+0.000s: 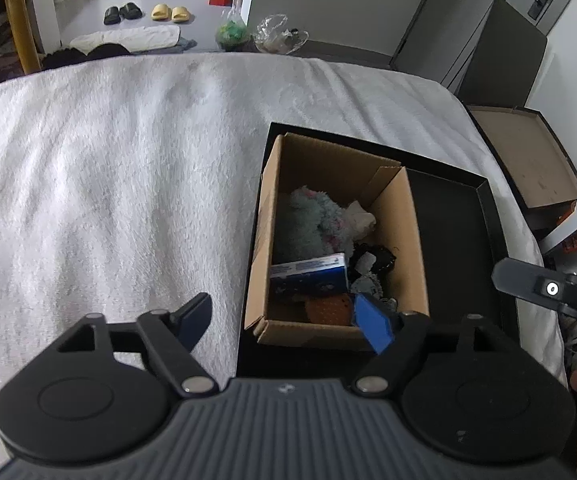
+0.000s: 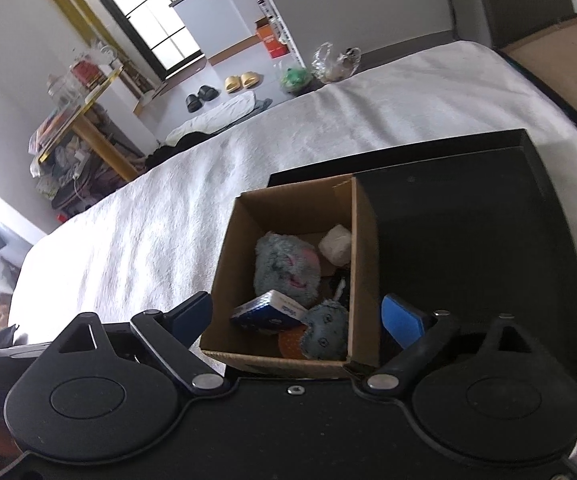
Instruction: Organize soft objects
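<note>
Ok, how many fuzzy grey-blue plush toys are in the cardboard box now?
2. The larger fuzzy grey-blue plush toy with pink patches lies mid-box in the brown cardboard box; the smaller grey-blue plush toy sits at the near right corner. More may be buried underneath.

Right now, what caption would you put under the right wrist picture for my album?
Open fingers hover over a cardboard box of fuzzy toys, standing in a black tray on a white bed.
</note>
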Action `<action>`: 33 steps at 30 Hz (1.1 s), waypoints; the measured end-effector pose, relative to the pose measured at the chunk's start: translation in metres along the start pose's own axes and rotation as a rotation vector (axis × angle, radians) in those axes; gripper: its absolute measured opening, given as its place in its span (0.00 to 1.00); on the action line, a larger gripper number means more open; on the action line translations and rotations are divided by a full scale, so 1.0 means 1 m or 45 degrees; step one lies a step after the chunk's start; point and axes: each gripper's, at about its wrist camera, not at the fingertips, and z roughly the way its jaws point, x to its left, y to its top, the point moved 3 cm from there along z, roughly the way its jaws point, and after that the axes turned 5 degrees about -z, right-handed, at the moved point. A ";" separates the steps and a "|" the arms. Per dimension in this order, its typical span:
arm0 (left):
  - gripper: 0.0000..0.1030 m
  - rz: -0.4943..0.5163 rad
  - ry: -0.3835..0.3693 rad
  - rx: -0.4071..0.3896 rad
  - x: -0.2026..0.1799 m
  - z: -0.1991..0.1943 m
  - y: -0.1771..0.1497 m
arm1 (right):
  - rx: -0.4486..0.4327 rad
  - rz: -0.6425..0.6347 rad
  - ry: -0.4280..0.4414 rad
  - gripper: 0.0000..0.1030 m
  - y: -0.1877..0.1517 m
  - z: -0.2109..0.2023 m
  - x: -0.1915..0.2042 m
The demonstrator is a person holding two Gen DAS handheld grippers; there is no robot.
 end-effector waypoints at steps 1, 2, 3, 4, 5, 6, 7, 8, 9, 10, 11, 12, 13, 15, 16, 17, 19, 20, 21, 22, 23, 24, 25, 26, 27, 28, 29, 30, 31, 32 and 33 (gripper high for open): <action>0.81 0.005 0.005 -0.006 -0.002 -0.004 0.000 | -0.007 0.005 -0.007 0.94 -0.002 -0.004 -0.003; 0.83 0.011 0.011 -0.013 -0.005 -0.007 0.000 | -0.014 0.009 -0.014 0.96 -0.003 -0.008 -0.006; 0.84 0.017 0.018 -0.021 -0.008 -0.011 -0.001 | -0.021 0.015 -0.020 0.98 -0.004 -0.012 -0.009; 0.84 0.022 0.023 -0.027 -0.010 -0.015 -0.001 | -0.026 0.023 -0.023 0.98 -0.005 -0.016 -0.013; 0.84 0.027 0.027 -0.032 -0.014 -0.018 -0.001 | -0.033 0.034 -0.024 1.00 -0.006 -0.020 -0.016; 0.85 0.032 0.029 -0.036 -0.017 -0.022 -0.001 | -0.042 0.043 -0.026 1.00 -0.007 -0.025 -0.019; 0.86 0.037 0.031 -0.040 -0.019 -0.026 -0.002 | -0.048 0.048 -0.027 1.00 -0.008 -0.029 -0.022; 0.86 0.044 0.034 -0.044 -0.022 -0.030 -0.002 | -0.054 0.053 -0.027 1.00 -0.008 -0.033 -0.025; 0.87 0.052 0.040 -0.047 -0.025 -0.032 -0.003 | -0.059 0.057 -0.025 1.00 -0.009 -0.036 -0.028; 0.88 0.059 0.046 -0.050 -0.029 -0.035 -0.004 | -0.061 0.062 -0.025 1.00 -0.010 -0.040 -0.029; 0.88 0.065 0.056 -0.056 -0.032 -0.038 -0.005 | -0.065 0.066 -0.026 1.00 -0.011 -0.043 -0.032; 0.89 0.071 0.063 -0.063 -0.035 -0.042 -0.006 | -0.069 0.068 -0.028 1.00 -0.012 -0.047 -0.034; 0.89 0.077 0.066 -0.072 -0.037 -0.045 -0.007 | -0.074 0.072 -0.032 1.00 -0.013 -0.051 -0.036; 0.89 0.089 0.065 -0.082 -0.043 -0.053 -0.010 | -0.083 0.076 -0.032 1.00 -0.015 -0.058 -0.040; 0.89 0.093 0.067 -0.086 -0.045 -0.055 -0.011 | -0.087 0.079 -0.030 1.00 -0.015 -0.061 -0.042; 0.89 0.096 0.074 -0.090 -0.048 -0.059 -0.013 | -0.091 0.081 -0.030 1.00 -0.016 -0.065 -0.044; 0.89 0.098 0.080 -0.100 -0.052 -0.064 -0.016 | -0.097 0.078 -0.027 1.00 -0.016 -0.070 -0.046; 0.89 0.097 0.079 -0.106 -0.054 -0.068 -0.017 | -0.098 0.077 -0.023 1.00 -0.017 -0.073 -0.046; 0.90 0.099 0.082 -0.110 -0.055 -0.070 -0.018 | -0.101 0.075 -0.012 1.00 -0.017 -0.077 -0.047; 0.90 0.103 0.088 -0.115 -0.057 -0.073 -0.019 | -0.106 0.073 0.003 1.00 -0.019 -0.080 -0.048; 0.90 0.108 0.094 -0.118 -0.059 -0.075 -0.020 | -0.112 0.070 0.012 1.00 -0.019 -0.083 -0.048; 0.90 0.112 0.097 -0.121 -0.060 -0.077 -0.022 | -0.115 0.062 0.011 1.00 -0.020 -0.086 -0.047; 0.90 0.113 0.099 -0.123 -0.061 -0.080 -0.023 | -0.118 0.054 0.009 1.00 -0.020 -0.088 -0.047; 0.90 0.110 0.103 -0.125 -0.061 -0.081 -0.024 | -0.120 0.049 0.005 1.00 -0.021 -0.091 -0.048; 0.90 0.108 0.106 -0.128 -0.062 -0.083 -0.024 | -0.122 0.045 0.001 1.00 -0.021 -0.093 -0.048; 0.90 0.106 0.108 -0.130 -0.062 -0.085 -0.025 | -0.125 0.043 -0.003 1.00 -0.022 -0.095 -0.049; 0.90 0.106 0.109 -0.134 -0.063 -0.087 -0.026 | -0.129 0.042 -0.007 1.00 -0.023 -0.098 -0.050; 0.90 0.107 0.110 -0.137 -0.063 -0.090 -0.027 | -0.133 0.042 -0.010 1.00 -0.024 -0.101 -0.050; 0.90 0.109 0.111 -0.141 -0.064 -0.093 -0.028 | -0.136 0.044 -0.016 1.00 -0.024 -0.103 -0.051; 0.90 0.112 0.114 -0.146 -0.066 -0.096 -0.029 | -0.139 0.046 -0.022 1.00 -0.024 -0.105 -0.051; 0.90 0.115 0.117 -0.151 -0.067 -0.098 -0.030 | -0.144 0.046 -0.027 1.00 -0.025 -0.108 -0.052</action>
